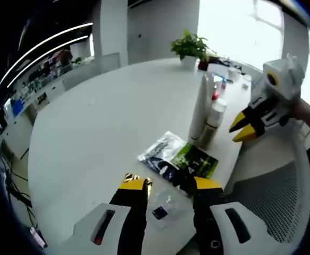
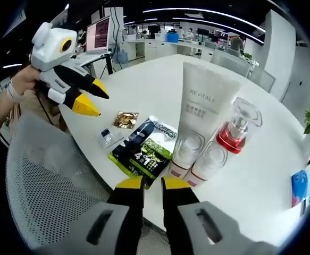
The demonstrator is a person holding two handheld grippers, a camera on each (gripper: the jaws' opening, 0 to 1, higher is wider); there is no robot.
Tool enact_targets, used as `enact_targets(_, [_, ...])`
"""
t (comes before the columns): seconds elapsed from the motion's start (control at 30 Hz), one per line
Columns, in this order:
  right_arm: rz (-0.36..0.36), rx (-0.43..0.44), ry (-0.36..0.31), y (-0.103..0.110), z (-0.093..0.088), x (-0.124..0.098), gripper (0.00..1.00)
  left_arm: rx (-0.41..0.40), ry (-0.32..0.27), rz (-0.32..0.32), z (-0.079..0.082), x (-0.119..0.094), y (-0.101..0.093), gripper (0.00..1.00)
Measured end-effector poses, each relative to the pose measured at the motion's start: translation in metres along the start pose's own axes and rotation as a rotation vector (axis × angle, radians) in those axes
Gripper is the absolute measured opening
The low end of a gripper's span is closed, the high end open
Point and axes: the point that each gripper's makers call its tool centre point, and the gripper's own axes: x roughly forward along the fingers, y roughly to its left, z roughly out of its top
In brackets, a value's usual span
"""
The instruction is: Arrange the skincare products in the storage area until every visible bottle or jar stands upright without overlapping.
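My right gripper [image 2: 152,183], jaws narrow and empty, is nearer: the flat green sachet [image 2: 145,154] lies just above it at frame centre.

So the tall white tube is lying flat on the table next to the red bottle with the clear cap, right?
Not quite. The tall white tube stands upright on the table, not flat; the right gripper view shows this. It is indeed next to the red bottle with the clear cap.

It was an open-plan office: a laptop [image 2: 101,33] stood on a desk, ceiling light strips [image 1: 43,45] ran above rows of workstations [image 2: 160,45].
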Motion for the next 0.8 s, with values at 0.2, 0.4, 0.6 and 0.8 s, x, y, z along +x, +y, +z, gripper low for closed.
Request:
enact_targets(0.2, [-0.029,-0.015,-0.042,-0.003,0.011,-0.015,0.22,-0.015,-0.034,0.034,0.003,-0.012,0.000,0.47])
enact_targets(0.4, [-0.056,-0.038,-0.077,-0.008,0.021,-0.029,0.32,-0.060,-0.103,0.062,0.012,-0.025,0.000,0.59])
enact_targets(0.6, [-0.095,-0.057,-0.102,-0.018,0.025,-0.038,0.46,-0.086,-0.169,0.064,0.018,-0.038,-0.005,0.73])
enact_targets(0.8, [-0.112,-0.070,-0.128,-0.023,0.027,-0.044,0.59,-0.103,-0.204,0.083,0.019,-0.046,-0.008,0.82])
